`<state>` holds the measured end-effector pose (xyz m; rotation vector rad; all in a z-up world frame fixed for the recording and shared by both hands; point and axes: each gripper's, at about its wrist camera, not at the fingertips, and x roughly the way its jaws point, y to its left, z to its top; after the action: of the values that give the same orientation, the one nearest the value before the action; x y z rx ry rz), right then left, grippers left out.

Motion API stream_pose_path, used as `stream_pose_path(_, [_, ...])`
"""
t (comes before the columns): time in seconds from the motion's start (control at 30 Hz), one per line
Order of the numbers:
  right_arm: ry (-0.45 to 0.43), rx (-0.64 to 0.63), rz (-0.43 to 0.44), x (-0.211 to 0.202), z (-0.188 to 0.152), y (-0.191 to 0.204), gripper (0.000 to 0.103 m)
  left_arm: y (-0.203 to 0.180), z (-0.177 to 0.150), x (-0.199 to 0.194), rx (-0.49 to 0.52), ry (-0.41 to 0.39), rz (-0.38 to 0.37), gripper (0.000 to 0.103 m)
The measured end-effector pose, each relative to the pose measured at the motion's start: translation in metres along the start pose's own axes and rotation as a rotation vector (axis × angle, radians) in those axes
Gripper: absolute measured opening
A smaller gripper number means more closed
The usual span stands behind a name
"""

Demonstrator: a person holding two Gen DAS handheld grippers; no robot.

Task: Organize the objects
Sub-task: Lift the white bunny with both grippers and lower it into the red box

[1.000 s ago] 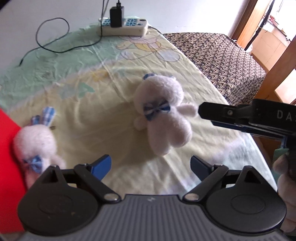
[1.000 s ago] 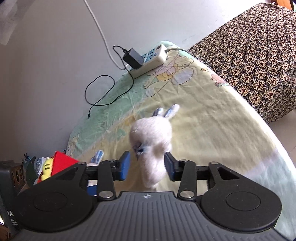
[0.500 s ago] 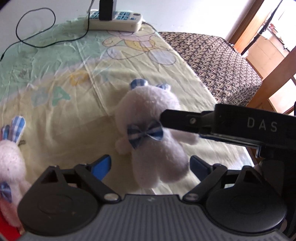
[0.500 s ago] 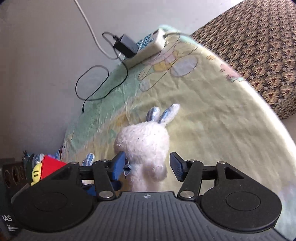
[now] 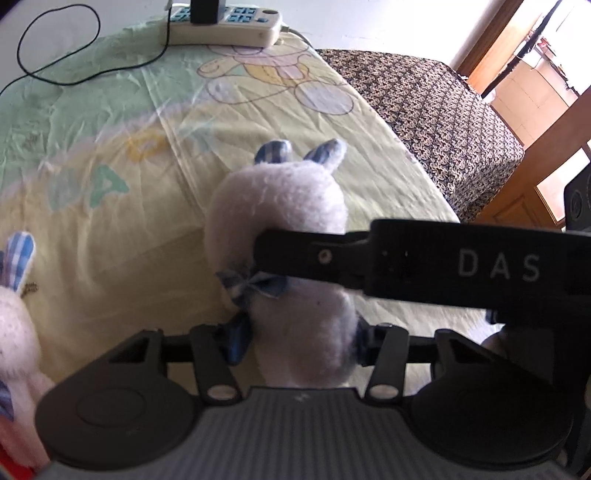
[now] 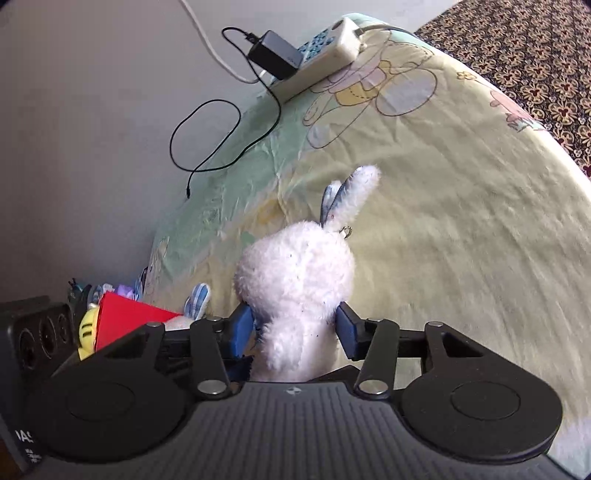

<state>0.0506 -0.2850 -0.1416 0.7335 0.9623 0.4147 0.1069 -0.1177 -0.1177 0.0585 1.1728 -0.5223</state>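
Left wrist view
Left gripper (image 5: 301, 338): just squeezed in; blue pads now pressed on both sides of the white bunny's lower body.
White bunny (image 5: 280, 206): between the jaws, on the yellow-green sheet (image 5: 110, 236), ears pointing away, blue checked bow (image 5: 251, 286) at the neck.
Right gripper (image 5: 258, 249): black bar with white letters, reaching in from the right, lying across the bunny's neck just above the bow.
Second bunny (image 5: 14, 325): at the left edge, blue checked ear up, well apart from the first one.
Power strip (image 5: 225, 27): at the far end of the sheet, black plug in it, black cord looping off to the left.
Patterned cover (image 5: 424, 118): dark, beside the sheet on the right.

Right wrist view
Right gripper (image 6: 295, 326): jaws about half open and just drawn in a bit; blue pads hugging the white bunny (image 6: 295, 273) at the neck, touching the fur on both sides.
Bunny here: seen from behind, ears up and leaning right, small metal ring by the ears.
Left gripper: low down under the right jaws, mostly hidden; cannot tell its jaws from here.
Red thing (image 6: 125, 321): at the left, yellow toy (image 6: 86, 328) just beside it.
Second bunny's ear (image 6: 197, 299): blue checked, sticking up next to the red thing.
Power strip (image 6: 328, 51): far end of the sheet, black plug and cord.
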Motion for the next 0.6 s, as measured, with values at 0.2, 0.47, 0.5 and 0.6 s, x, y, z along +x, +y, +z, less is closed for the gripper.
stream_pose_path(0.2, [0.008,-0.062,0.009,-0.021,-0.019,0.017,0.050,-0.013,-0.017,-0.019,0.048,-0.014,0.013,0.051])
stream_pose_path(0.47, [0.023,-0.166,0.033,-0.039,-0.057,0.056,0.050,-0.020,-0.060,-0.058,0.080,-0.047,0.052,0.051])
stream_pose_path(0.5, [0.025,-0.182,0.036,-0.038,-0.060,0.061,0.050,-0.018,-0.066,-0.063,0.080,-0.053,0.058,0.051])
stream_pose_path(0.6, [0.037,-0.221,0.050,-0.039,-0.071,0.078,0.050,-0.016,-0.080,-0.076,0.085,-0.073,0.083,0.051])
